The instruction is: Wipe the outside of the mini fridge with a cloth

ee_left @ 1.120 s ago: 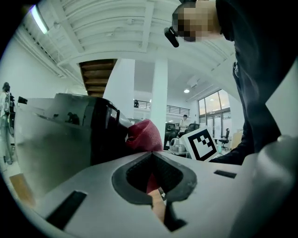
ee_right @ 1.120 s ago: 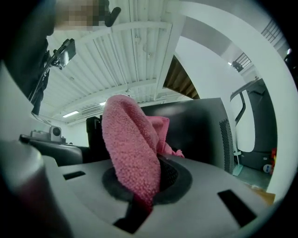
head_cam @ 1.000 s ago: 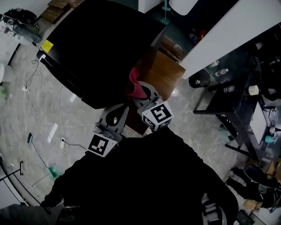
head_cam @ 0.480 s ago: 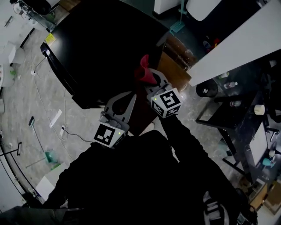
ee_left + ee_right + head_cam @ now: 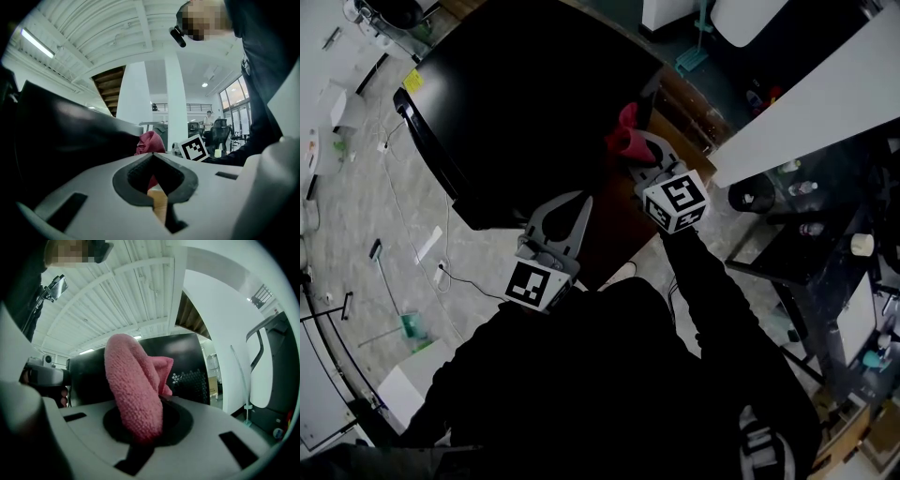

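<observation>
Pink terry cloth [image 5: 136, 390] fills my right gripper [image 5: 630, 156]. The jaws are closed onto a thick fold of it, and the free end stands up out of them in a rounded bunch. In the head view the bunch sits at the right edge of the black mini fridge [image 5: 534, 103], partway along that edge and away from the near corner. I cannot tell whether the cloth is pressed against the fridge or only close to it. In the right gripper view the dark body of the fridge rises directly behind the cloth.

My left gripper [image 5: 584, 202] holds nothing. Its jaws are together, tips meeting in a point, with only the hollow between the pads left open. It hangs over the near edge of the fridge, close to the near corner and apart from the right gripper. In the left gripper view the fridge is a dark mass on the left. The pink bunch and the right gripper's marker cube [image 5: 194, 147] show just past the closed tips.

Brown wood of a stand [image 5: 680, 127] shows along the fridge's right edge and under its near edge. Pale grey floor [image 5: 403, 216] lies past its left edge, with thin cables running across it.
</observation>
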A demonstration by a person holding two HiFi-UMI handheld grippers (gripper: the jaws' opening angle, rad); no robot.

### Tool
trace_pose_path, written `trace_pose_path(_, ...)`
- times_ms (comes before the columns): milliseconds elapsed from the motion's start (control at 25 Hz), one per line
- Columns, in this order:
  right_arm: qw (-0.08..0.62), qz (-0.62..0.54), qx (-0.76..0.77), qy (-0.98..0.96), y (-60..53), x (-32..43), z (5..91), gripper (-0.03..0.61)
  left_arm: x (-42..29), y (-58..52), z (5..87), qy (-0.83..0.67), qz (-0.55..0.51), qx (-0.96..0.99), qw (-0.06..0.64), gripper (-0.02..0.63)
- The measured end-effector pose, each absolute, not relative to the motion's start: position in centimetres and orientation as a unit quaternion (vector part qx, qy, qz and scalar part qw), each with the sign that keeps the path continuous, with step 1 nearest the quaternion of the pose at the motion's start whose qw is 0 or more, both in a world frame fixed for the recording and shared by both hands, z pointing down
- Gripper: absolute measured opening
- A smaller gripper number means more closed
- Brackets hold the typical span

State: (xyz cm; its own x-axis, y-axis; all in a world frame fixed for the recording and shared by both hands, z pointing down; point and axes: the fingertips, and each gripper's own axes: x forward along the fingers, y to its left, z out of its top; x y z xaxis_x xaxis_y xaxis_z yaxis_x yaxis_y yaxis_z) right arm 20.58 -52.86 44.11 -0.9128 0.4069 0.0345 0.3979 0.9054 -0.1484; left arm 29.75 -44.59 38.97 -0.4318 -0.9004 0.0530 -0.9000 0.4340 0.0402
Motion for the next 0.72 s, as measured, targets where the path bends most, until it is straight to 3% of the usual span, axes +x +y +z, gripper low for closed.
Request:
trace_pose_path(440,0.058,0.073,-0.104,-0.990,-59.4,19.5,46.8,0.034,30.6,-42.2,42.4,-0.853,0.008,0.517,0.077,0.006)
trace_pose_path(720,0.103,0.104,-0.162,-0.976,-48.7,26.2,54.2,0.034,32.2,-36.9,49.0,-0.854,0.012,0.505,0.127,0.006)
